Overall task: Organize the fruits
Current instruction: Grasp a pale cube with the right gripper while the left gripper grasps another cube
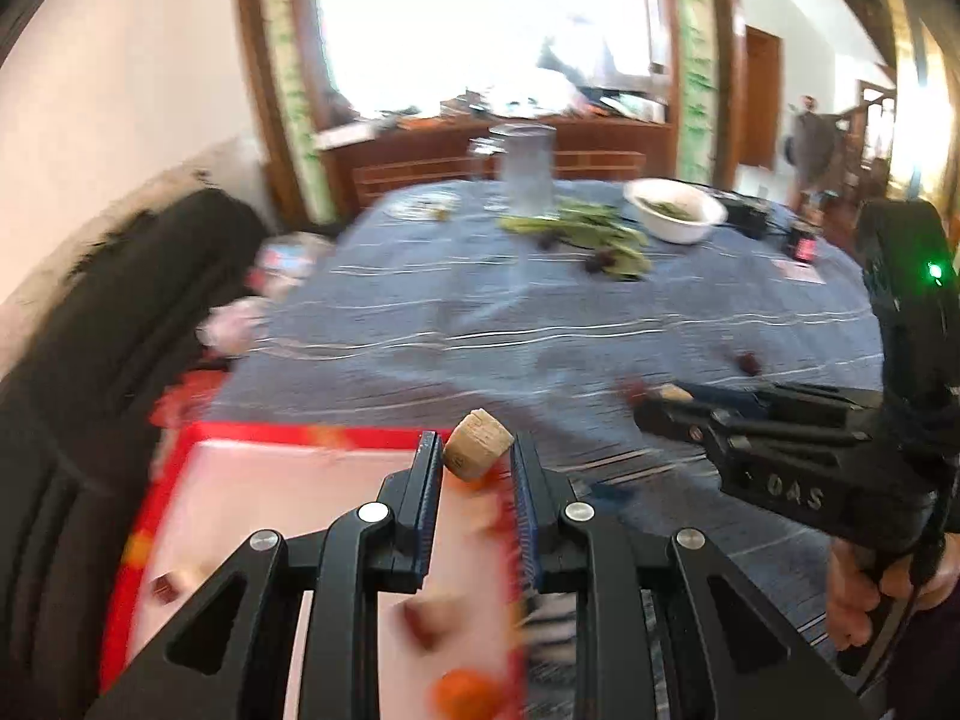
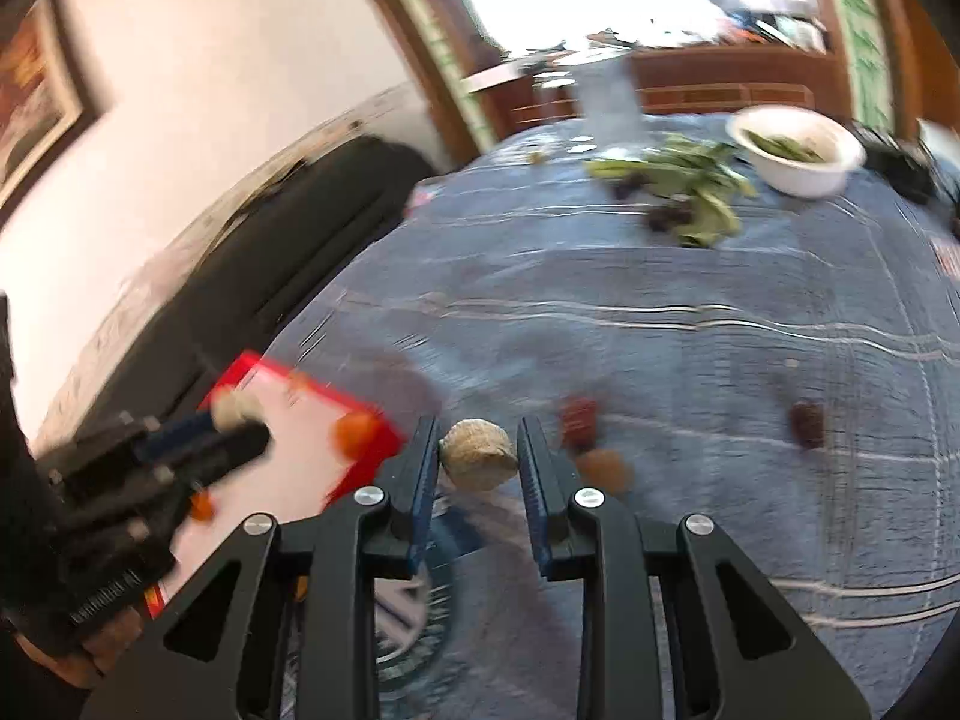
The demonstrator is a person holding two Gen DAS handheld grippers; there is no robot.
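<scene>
The red tray [image 1: 198, 438] is the landmark, at the table's near left edge on the blue cloth [image 1: 540, 312].

Over the tray's right part, the left gripper [image 1: 477, 459] is closed on a tan nut [image 1: 478, 443]. It sits right at the fingertips, tilted, so the hold looks shallow. Judging from that, the hand should come low over the pale tray floor before letting go, and open slowly, so the nut neither bounces nor rolls over the rim. Several blurred pieces already lie in the tray, among them an orange fruit [image 1: 465, 690] near its close edge. Aim for a bare patch between them.

Just right of the tray, above the cloth, the right gripper [image 2: 478, 453] is clamped narrowly on a second, rounder nut [image 2: 479, 453], held across its middle, which looks firmer. Its best course is probably to wait until the left hand clears, then cross the tray's right rim high enough not to clip it. The two tools are close enough here to collide.

Further right of the tray, loose fruit lies on the cloth: a red piece [image 2: 579, 420] and an orange-brown one [image 2: 605, 469] side by side, and a dark one [image 2: 807, 425] well apart. Far from the tray stand a white bowl [image 2: 795, 150] and greens [image 2: 690, 180].
</scene>
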